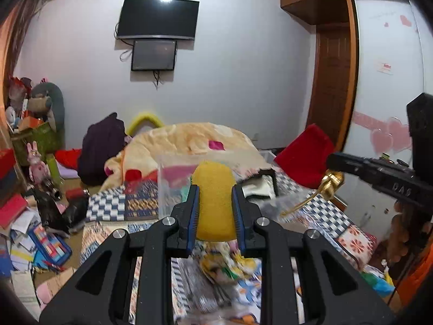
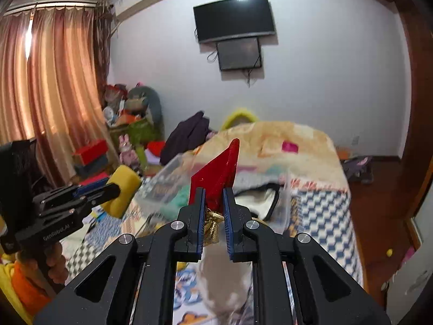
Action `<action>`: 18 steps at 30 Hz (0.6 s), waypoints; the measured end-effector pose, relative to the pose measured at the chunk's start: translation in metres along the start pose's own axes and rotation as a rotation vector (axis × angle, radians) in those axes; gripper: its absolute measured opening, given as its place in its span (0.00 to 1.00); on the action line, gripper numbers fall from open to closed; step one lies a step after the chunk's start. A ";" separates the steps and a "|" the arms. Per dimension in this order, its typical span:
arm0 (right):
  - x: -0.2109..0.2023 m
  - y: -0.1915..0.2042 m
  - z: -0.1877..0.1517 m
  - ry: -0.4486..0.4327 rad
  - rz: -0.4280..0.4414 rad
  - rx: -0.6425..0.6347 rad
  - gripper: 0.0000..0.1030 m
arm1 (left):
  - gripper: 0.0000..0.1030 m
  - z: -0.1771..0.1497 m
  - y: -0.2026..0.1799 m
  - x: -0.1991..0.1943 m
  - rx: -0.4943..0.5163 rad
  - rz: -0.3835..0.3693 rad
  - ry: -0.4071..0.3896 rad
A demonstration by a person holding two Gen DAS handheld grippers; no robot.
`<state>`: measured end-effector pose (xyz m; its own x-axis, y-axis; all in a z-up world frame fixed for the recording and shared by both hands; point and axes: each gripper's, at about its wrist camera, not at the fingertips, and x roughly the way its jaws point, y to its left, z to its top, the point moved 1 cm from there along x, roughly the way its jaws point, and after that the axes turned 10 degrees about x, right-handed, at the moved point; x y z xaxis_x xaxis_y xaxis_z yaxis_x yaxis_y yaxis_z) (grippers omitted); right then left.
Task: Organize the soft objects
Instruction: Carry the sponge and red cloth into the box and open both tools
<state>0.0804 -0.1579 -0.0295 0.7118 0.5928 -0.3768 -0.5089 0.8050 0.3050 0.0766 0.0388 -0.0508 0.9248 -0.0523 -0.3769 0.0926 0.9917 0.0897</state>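
Note:
My left gripper (image 1: 215, 203) is shut on a yellow sponge (image 1: 213, 189) and holds it above the bed; the sponge also shows in the right wrist view (image 2: 123, 191). My right gripper (image 2: 213, 205) is shut on a red velvet pouch (image 2: 219, 169) with a gold tassel (image 2: 212, 224). In the left wrist view the red pouch (image 1: 308, 151) and gold tassel (image 1: 331, 182) hang from the right gripper at the right. A clear plastic bin (image 1: 176, 181) with soft items stands on the bed just beyond both grippers, and shows in the right wrist view (image 2: 167, 178).
A beige blanket (image 1: 194, 140) is heaped at the far end of the bed. A dark backpack (image 1: 102, 149) and cluttered boxes and papers (image 1: 27, 216) fill the left side. A wardrobe (image 1: 387, 81) stands at the right. The bed sheet (image 2: 319, 216) is blue-checked.

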 end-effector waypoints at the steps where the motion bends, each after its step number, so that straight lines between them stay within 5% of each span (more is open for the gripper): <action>1: 0.000 0.001 0.004 -0.014 -0.004 -0.003 0.11 | 0.23 0.002 0.002 0.004 0.000 0.013 -0.002; 11: 0.034 0.011 0.031 -0.060 -0.020 -0.009 0.11 | 0.23 0.010 0.029 0.057 -0.026 0.060 0.064; 18: 0.077 0.015 0.019 0.056 -0.029 -0.017 0.11 | 0.23 0.011 0.030 0.093 -0.019 0.058 0.128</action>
<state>0.1371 -0.1007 -0.0376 0.6987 0.5690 -0.4336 -0.4970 0.8220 0.2780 0.1690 0.0625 -0.0729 0.8738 0.0191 -0.4859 0.0325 0.9947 0.0975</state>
